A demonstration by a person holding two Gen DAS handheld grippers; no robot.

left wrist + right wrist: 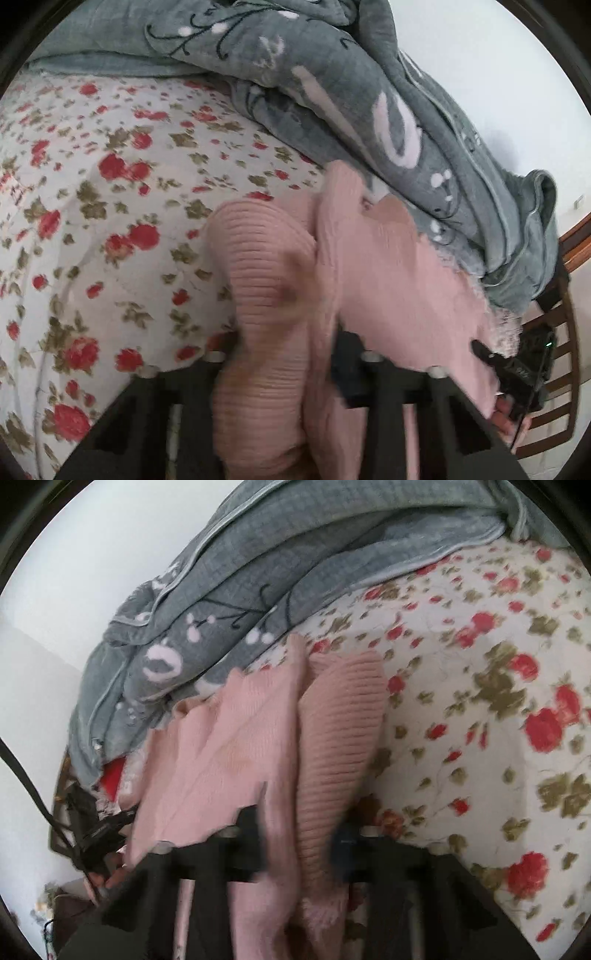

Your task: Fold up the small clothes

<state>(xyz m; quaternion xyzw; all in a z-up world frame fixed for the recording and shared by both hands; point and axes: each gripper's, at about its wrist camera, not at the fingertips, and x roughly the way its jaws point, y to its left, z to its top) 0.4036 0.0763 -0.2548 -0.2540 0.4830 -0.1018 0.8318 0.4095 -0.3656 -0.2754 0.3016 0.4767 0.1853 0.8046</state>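
A small pink knit garment point(384, 266) with a ribbed cuff or hem point(258, 266) hangs between my two grippers above the bed. My left gripper point(291, 373) is shut on the pink cloth, which bunches through its jaws and hides the fingertips. In the right wrist view the same garment point(221, 746) and its ribbed part point(340, 731) drape over my right gripper point(299, 853), which is shut on the cloth too. The right gripper also shows in the left wrist view point(517, 369) at the garment's far edge.
A floral bedsheet point(110, 221) with red roses covers the bed, also in the right wrist view point(480, 701). A grey patterned quilt point(332, 92) is heaped along the back by the white wall. A wooden chair point(557, 369) stands at the bedside.
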